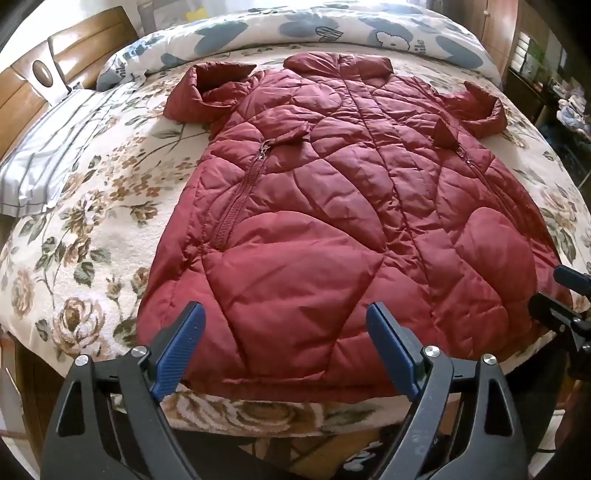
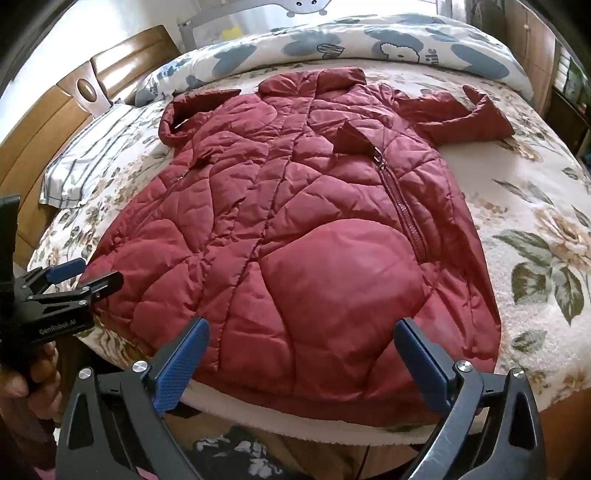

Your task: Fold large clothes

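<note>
A dark red quilted long coat (image 1: 332, 229) lies spread flat on the bed, collar at the far end, hem toward me, both sleeves folded short at the shoulders. It also shows in the right wrist view (image 2: 295, 251). My left gripper (image 1: 286, 314) is open and empty, hovering just above the coat's hem on its left half. My right gripper (image 2: 301, 328) is open and empty above the hem on the right half. Each gripper shows at the edge of the other's view: the right gripper (image 1: 561, 295), the left gripper (image 2: 85, 277).
The bed has a cream floral cover (image 1: 92, 206). A striped pillow (image 1: 48, 162) lies at the left by the wooden headboard (image 1: 22, 85). A rolled blue-and-white duvet (image 1: 332, 33) lies along the far side. Furniture stands at the far right (image 1: 543, 70).
</note>
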Demonstrator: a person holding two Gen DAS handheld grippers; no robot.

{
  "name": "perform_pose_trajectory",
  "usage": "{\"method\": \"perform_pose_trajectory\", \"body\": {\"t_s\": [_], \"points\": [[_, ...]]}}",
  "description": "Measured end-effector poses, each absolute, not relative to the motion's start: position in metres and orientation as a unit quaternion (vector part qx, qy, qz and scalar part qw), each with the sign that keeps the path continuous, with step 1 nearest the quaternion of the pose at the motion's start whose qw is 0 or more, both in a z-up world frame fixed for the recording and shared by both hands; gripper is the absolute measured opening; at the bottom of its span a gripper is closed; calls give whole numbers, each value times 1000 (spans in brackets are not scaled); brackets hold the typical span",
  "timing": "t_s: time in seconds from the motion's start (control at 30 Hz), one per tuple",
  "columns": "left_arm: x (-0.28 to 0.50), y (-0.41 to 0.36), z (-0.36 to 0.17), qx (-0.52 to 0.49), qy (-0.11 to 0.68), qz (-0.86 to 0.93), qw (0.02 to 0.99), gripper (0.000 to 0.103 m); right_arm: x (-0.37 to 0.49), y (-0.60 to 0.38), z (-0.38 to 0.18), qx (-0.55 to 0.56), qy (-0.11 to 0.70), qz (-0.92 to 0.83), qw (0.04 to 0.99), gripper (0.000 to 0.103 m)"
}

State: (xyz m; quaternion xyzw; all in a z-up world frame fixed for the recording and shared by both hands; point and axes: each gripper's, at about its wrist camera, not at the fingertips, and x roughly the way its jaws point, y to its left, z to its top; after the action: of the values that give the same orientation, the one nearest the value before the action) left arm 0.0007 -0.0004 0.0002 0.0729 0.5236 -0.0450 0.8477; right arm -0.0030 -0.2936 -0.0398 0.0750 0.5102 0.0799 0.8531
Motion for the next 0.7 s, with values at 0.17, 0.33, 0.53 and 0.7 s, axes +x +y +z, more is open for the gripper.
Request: {"method": "perform_pose_trajectory", "body": {"t_s": [0.17,0.33,0.53,0.7], "points": [[1,-2,-1,74,520,-48,849,90,-2,-293,-38,76,508,82,854,101],[4,-7,0,73,518,-47,851,90,0,-292,-34,77,508,80,854,101],[4,-6,0,74,517,-46,851,90,2,-295,-35,81,505,82,855,101],[5,-8,-2,70,526,-49,846,90,3,-295,-34,80,505,83,856,101]]}}
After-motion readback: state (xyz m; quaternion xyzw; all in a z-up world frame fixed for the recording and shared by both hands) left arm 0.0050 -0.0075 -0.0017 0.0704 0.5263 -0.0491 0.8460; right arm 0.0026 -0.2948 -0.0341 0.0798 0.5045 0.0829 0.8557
